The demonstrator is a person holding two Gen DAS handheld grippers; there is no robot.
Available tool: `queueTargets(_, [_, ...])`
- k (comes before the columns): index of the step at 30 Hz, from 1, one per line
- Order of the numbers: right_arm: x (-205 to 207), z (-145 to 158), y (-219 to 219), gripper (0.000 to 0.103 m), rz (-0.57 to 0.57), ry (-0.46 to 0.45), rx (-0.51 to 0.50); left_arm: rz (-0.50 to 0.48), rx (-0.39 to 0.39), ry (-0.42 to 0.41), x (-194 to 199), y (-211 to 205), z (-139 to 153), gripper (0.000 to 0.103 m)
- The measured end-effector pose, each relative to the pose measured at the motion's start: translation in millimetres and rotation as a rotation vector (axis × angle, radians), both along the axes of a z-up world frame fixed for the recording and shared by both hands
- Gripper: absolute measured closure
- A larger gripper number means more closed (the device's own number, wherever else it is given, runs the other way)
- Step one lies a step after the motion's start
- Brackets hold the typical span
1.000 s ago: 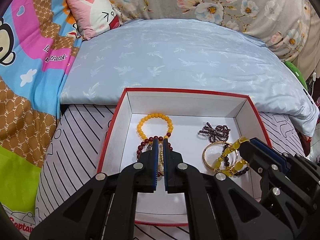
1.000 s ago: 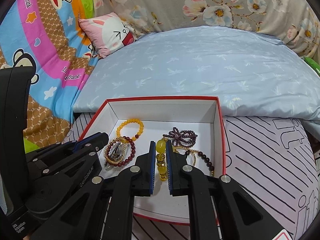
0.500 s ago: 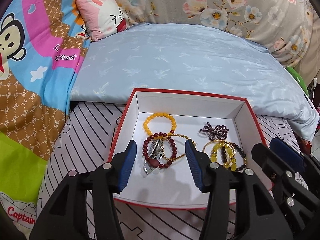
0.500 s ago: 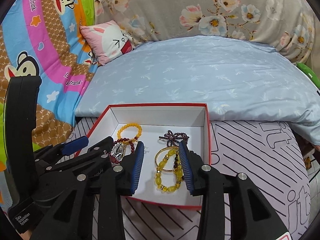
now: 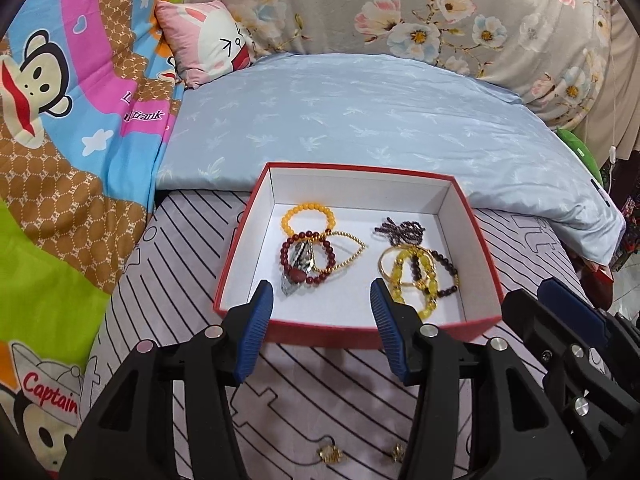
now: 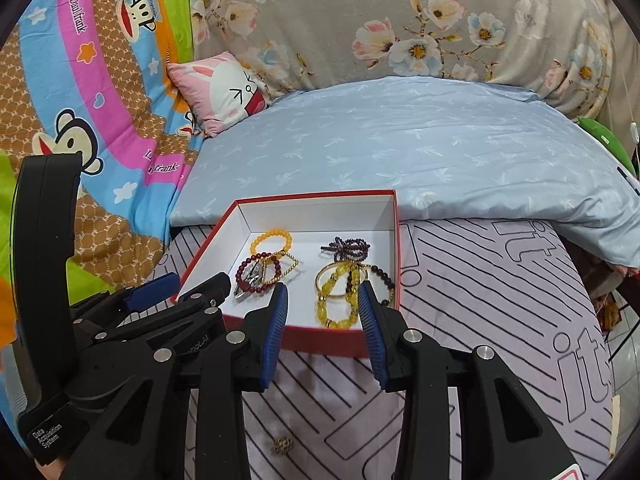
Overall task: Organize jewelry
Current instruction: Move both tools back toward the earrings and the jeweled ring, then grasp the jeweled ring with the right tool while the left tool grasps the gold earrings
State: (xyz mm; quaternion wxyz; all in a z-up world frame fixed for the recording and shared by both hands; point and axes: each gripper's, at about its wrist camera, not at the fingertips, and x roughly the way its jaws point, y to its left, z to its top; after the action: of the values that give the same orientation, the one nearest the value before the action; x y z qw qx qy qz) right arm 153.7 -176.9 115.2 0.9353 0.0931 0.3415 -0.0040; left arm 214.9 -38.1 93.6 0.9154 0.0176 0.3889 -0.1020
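Observation:
A red box with a white inside (image 5: 476,224) (image 6: 208,248) sits on the striped sheet. In it lie an orange bead bracelet (image 5: 307,216) (image 6: 271,240), a dark red bead bracelet over a silver pendant (image 5: 298,266) (image 6: 250,278) with a gold chain, a purple bead cluster (image 5: 398,230) (image 6: 347,248), and yellow beads with a gold bangle (image 5: 412,276) (image 6: 338,300). My left gripper (image 5: 322,304) is open and empty just before the box's near wall. My right gripper (image 6: 322,308) is open and empty at the near wall, by the yellow beads.
Small gold pieces lie on the striped sheet (image 5: 328,454) near me, one also in the right wrist view (image 6: 283,445). A blue quilt (image 5: 360,120) lies behind the box, a cartoon blanket (image 5: 60,120) to the left, a pink rabbit pillow (image 5: 208,46) at the back.
Both grippers have opened, let go of the jewelry in the box and drawn back toward me. The pendant bracelet and the yellow beads now lie in the box.

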Motion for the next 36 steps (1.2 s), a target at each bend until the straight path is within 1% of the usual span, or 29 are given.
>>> queueTargets(3, [-15.6, -0.6, 1.9, 0.061, -0.002, -0.003, -0.011, -0.005, -0.004, 0.004, -14.7, 5.0, -1.1, 0.054])
queueTargets(7, [-38.4, -11.4, 4.7, 0.061, -0.001, 0.015, -0.019, 0.007, -0.002, 0.018, -35.8, 16.5, -10.4, 0.052])
queueTargets(9, [-49.5, -20.5, 5.5, 0.061, -0.002, 0.034, -0.021, 0.016, -0.008, 0.031, -46.2, 22.6, -18.5, 0.052])
queueTargets(14, [-74.7, -50.4, 8.5, 0.061, 0.010, 0.095, -0.022, 0.023, 0.014, 0.060, -75.5, 32.6, -43.3, 0.052])
queueTargets(20, [-90.6, -79.0, 22.3, 0.061, 0.046, 0.151, -0.025, 0.049, -0.003, 0.093, -102.7, 47.6, -71.0, 0.052])
queueTargets(22, [-90.7, -85.2, 26.7, 0.064, 0.056, 0.164, -0.019, 0.054, -0.003, 0.099, -107.5, 51.3, -77.6, 0.052])
queueTargets(27, [-87.3, -95.5, 37.5, 0.065, 0.078, 0.173, -0.022, 0.058, -0.012, 0.090, -112.7, 57.0, -86.3, 0.052])
queueTargets(32, [-75.4, -101.7, 42.6, 0.066, 0.092, 0.179, -0.019, 0.053, -0.015, 0.085, -112.2, 56.1, -91.9, 0.052])
queueTargets(34, [-70.2, -103.6, 43.7, 0.071, 0.096, 0.182, -0.015, 0.054, -0.016, 0.086, -111.4, 56.7, -93.9, 0.052])
queueTargets(36, [-64.7, -105.8, 44.3, 0.073, 0.102, 0.186, -0.010, 0.057, -0.017, 0.084, -111.5, 57.1, -95.4, 0.052])
